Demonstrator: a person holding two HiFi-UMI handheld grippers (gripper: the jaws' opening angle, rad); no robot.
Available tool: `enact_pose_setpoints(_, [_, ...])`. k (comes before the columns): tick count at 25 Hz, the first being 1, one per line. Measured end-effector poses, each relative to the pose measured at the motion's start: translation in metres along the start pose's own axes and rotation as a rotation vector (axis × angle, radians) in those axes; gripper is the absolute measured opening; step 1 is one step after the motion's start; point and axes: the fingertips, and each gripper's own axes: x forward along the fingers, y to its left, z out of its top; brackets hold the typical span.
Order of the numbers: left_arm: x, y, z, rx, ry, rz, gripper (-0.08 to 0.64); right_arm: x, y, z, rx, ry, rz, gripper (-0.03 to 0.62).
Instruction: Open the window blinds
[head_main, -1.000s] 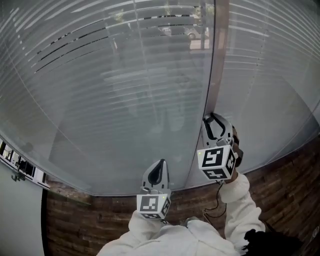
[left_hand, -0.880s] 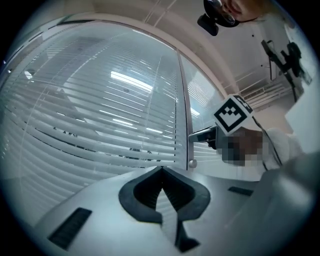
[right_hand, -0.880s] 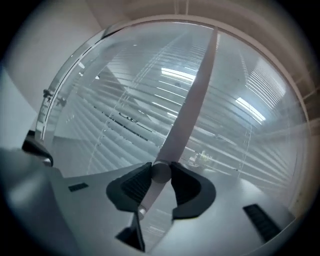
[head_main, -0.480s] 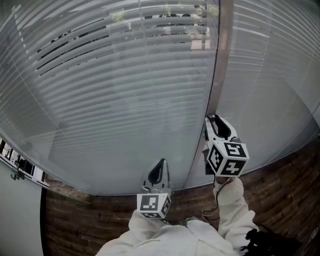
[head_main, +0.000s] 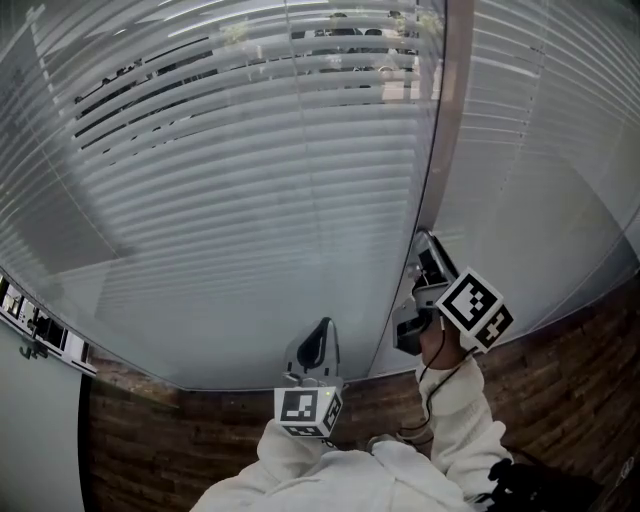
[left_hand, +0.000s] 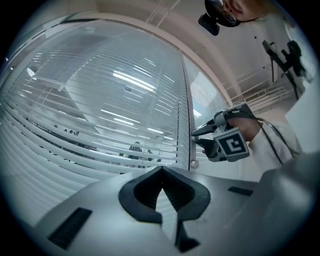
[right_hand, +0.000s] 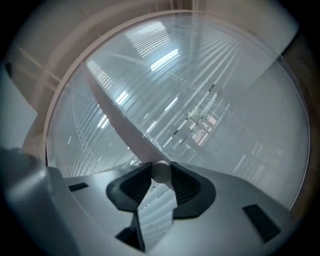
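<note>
We hold the little knob beside the window blinds.

Our right gripper (head_main: 428, 252) squeezes the round knob (right_hand: 161, 172) between its two fingers. The knob sits on the grey post (head_main: 440, 140) between the two glass panes, near the window's bottom edge. Our left gripper (head_main: 318, 338) has its fingers closed together with nothing in them. It points at the blinds (head_main: 240, 190), low down on the left pane. The blinds hang behind the glass, with dark gaps between the slats near the top.
</note>
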Motion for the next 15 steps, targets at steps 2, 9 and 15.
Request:
enact_pose_setpoints(2, [0.000, 0.002, 0.000, -0.002, 0.000, 0.004, 0.000, 0.000, -0.002, 0.000, 0.123, -0.005, 0.010, 0.133])
enact_pose_setpoints(9, [-0.001, 0.006, -0.001, -0.010, -0.002, 0.016, 0.000, 0.000, -0.009, -0.001, 0.435, -0.018, 0.024, 0.132])
enact_pose_setpoints(15, [-0.002, 0.007, 0.000, -0.016, -0.005, 0.014, 0.000, 0.000, -0.012, -0.003, 0.600, -0.030, 0.041, 0.132])
